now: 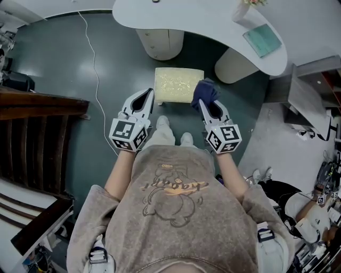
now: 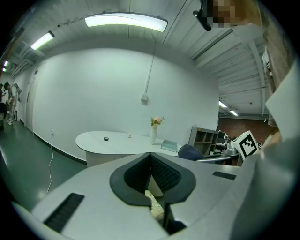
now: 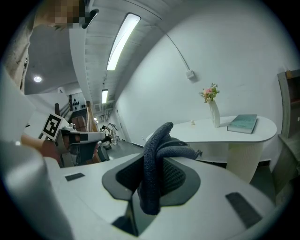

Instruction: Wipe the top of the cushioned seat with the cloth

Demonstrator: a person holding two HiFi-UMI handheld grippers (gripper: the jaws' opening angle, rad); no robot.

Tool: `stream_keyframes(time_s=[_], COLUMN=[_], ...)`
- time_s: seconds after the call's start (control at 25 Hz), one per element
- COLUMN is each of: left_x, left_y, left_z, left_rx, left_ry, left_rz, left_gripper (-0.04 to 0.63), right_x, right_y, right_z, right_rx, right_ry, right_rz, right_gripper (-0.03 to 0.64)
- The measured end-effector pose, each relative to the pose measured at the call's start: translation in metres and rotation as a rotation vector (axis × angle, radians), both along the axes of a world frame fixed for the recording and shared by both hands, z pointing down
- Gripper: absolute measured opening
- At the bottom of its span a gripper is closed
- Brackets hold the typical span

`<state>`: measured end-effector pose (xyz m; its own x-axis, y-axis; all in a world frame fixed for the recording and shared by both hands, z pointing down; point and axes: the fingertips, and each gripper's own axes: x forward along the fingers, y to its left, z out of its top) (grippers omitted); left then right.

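Dark cloth [image 1: 204, 90] clamped between right gripper [image 1: 206, 105] jaws at cushioned seat [image 1: 176, 84] right edge; left gripper [image 1: 147, 97] jaws together, empty, at its left.

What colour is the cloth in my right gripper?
Dark navy blue, plain with no pattern. The cloth shows best in the right gripper view.

Cloth [image 3: 151, 173]: dark, soft ribbed knit. Cushioned seat [image 1: 178, 84]: pale nubbly fabric. Floor [image 1: 53, 58]: smooth, glossy. Table [image 1: 202, 16]: white, matt.

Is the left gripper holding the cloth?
No: the dark cloth is clamped in the right gripper, while the left gripper has its jaws together on nothing.
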<state>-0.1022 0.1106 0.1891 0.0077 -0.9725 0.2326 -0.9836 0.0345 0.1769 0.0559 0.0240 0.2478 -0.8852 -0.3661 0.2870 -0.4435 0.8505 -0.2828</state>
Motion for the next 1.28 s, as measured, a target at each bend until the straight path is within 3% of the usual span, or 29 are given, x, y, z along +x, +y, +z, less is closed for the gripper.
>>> stream_keyframes(time_s=[0.6,1.28], left_x=[-0.040,-0.083], left_y=[-0.047,-0.103], left_z=[0.092,0.224], left_rx=[-0.081,-0.143], left_ry=[0.067,0.094], left_rz=[0.091,0.109], left_gripper=[0.017,0.017], right_x=[-0.058,-0.110], right_y=[-0.021,-0.066], right_z=[0.086,0.212], right_rx=[-0.054,-0.093], right_ry=[0.092,0.155], right_rz=[-0.018,-0.038], right_gripper=[0.100,0.100])
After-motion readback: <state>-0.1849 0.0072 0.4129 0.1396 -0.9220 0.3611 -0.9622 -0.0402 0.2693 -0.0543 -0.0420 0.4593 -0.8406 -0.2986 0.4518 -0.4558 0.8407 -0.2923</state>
